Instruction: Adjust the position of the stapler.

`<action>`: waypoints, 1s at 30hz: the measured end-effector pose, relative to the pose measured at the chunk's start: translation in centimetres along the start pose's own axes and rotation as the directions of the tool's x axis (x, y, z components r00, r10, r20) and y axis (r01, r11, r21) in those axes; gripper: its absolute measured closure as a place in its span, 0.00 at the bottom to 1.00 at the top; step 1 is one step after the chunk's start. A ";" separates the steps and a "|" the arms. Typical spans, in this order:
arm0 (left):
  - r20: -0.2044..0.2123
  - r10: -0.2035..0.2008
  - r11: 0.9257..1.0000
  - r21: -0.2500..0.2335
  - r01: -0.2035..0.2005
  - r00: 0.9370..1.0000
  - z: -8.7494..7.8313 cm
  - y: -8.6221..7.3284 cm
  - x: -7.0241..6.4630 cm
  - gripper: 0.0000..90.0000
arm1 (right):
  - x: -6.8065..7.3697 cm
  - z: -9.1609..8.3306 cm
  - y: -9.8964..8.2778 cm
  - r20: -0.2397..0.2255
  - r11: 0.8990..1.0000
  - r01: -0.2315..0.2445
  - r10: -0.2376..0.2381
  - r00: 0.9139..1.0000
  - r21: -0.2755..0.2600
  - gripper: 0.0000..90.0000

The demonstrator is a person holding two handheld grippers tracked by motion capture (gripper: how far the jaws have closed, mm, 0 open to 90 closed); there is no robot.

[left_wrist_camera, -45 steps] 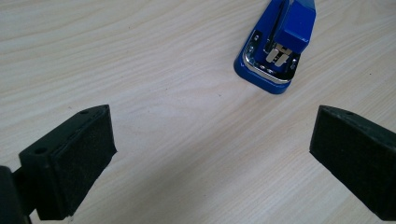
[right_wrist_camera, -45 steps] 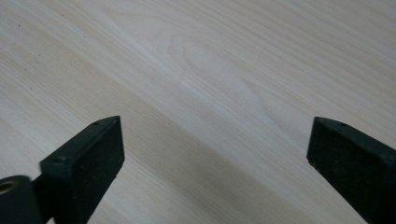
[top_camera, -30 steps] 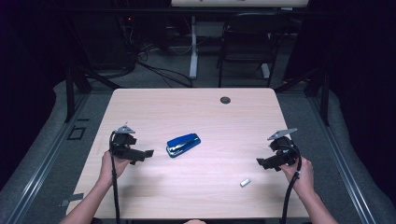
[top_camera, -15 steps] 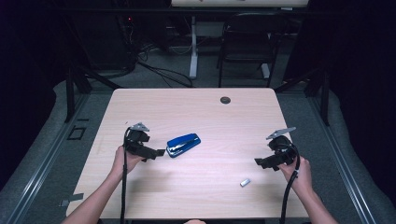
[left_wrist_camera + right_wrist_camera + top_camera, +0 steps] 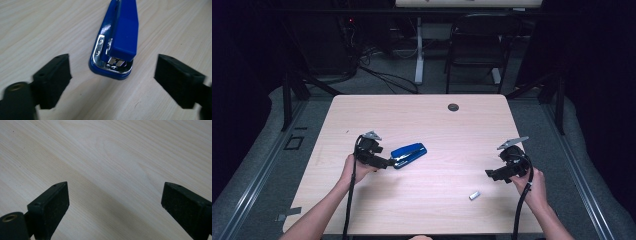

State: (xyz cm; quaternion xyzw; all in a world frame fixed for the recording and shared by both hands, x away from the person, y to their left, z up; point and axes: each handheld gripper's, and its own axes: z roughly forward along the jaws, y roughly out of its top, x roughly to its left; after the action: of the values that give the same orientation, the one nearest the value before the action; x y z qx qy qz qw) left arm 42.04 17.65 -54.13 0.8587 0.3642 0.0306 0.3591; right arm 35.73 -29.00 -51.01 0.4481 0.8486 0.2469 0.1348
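Stapler (image 5: 117,37) lies blue on the counter (image 5: 422,120), its rear end just ahead of my left gripper (image 5: 112,75), whose fingers (image 5: 52,80) spread wide, touching nothing, while my right gripper (image 5: 115,207) gapes equally over bare wood.

Bright table (image 5: 422,120), dark surroundings, soft blur

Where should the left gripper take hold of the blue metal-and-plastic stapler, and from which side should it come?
Probably across the rear, hinge end of the blue metal-and-plastic stapler, coming along its length from that end. The stapler lies flat on the light wooden table, rear end pointing between the open jaws of the left gripper, and its long parallel sides fit the gap.
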 end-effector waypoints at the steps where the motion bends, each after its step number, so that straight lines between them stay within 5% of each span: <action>1: 0.000 0.000 1.000 0.000 0.000 1.000 0.0 0.0 0.0 0.21 | 0.0 0.0 0.0 0.002 1.000 -0.002 0.002 1.000 0.006 0.09; 10: 0.008 0.051 0.999 0.008 -0.051 0.999 0.9 0.5 -0.5 0.49 | 0.1 0.0 0.0 0.005 1.000 -0.003 0.003 1.000 0.013 0.11; 18: -0.004 0.047 0.999 -0.003 -0.047 0.999 1.4 0.5 -0.2 0.59 | 0.2 0.0 0.0 0.003 1.000 -0.005 0.005 1.000 0.014 0.12; 24: -0.009 0.079 0.997 0.014 -0.079 0.997 2.0 0.7 -0.6 0.70 | 0.3 0.0 0.0 0.017 1.000 0.004 -0.005 1.000 0.024 0.12; 30: -0.006 0.077 0.997 0.014 -0.077 0.997 2.0 0.6 -0.6 0.71 | 0.4 0.1 -0.1 0.018 1.000 0.006 -0.006 1.000 0.024 0.13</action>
State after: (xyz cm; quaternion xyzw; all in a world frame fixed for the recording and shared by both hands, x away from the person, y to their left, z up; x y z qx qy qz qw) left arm 42.59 15.78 -55.12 0.8745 0.3324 0.0447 0.3505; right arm 35.51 -28.69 -51.10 0.4492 0.8516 0.2323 0.1378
